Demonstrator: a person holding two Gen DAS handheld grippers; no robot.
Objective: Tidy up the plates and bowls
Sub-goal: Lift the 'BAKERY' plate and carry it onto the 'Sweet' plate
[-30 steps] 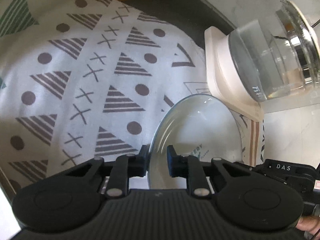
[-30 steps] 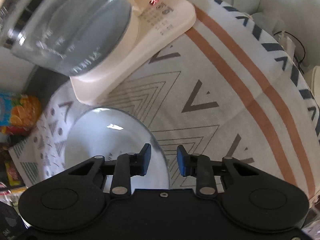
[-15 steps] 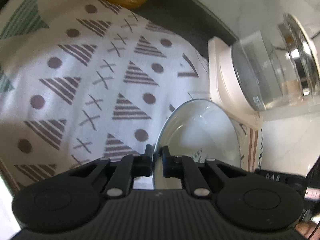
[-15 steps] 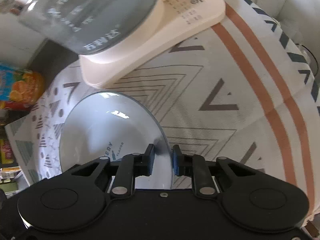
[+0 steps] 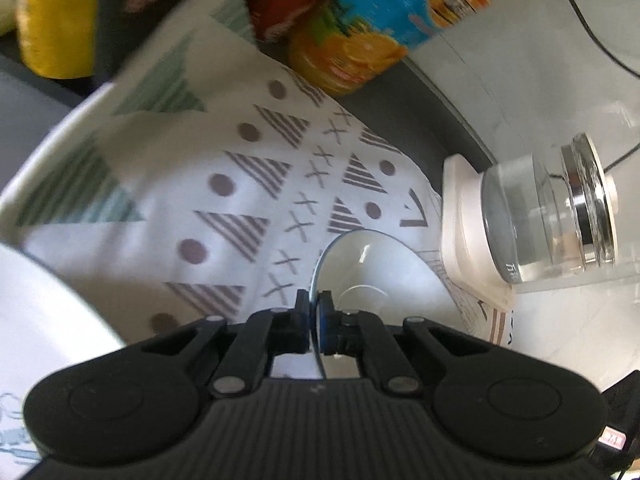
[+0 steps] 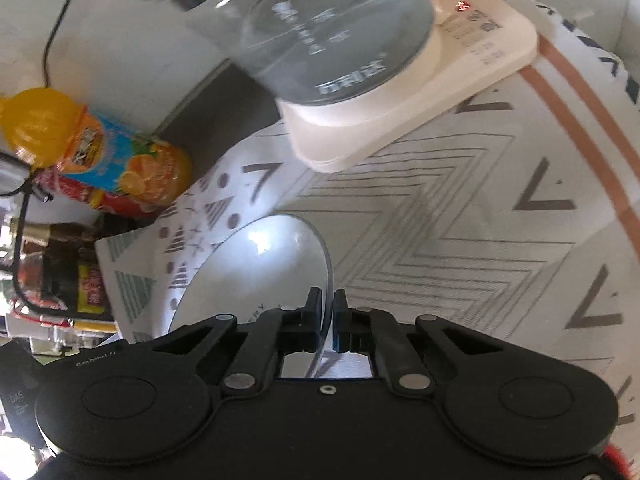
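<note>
Left hand-held gripper (image 5: 314, 316) has just closed on the rim of the glass plate (image 5: 380, 280), above the patterned cloth (image 5: 240, 184). Right hand-held gripper (image 6: 327, 316) pinches the opposite rim of that plate (image 6: 256, 264); both should lift evenly, clear of the kettle (image 6: 320, 36).
</note>
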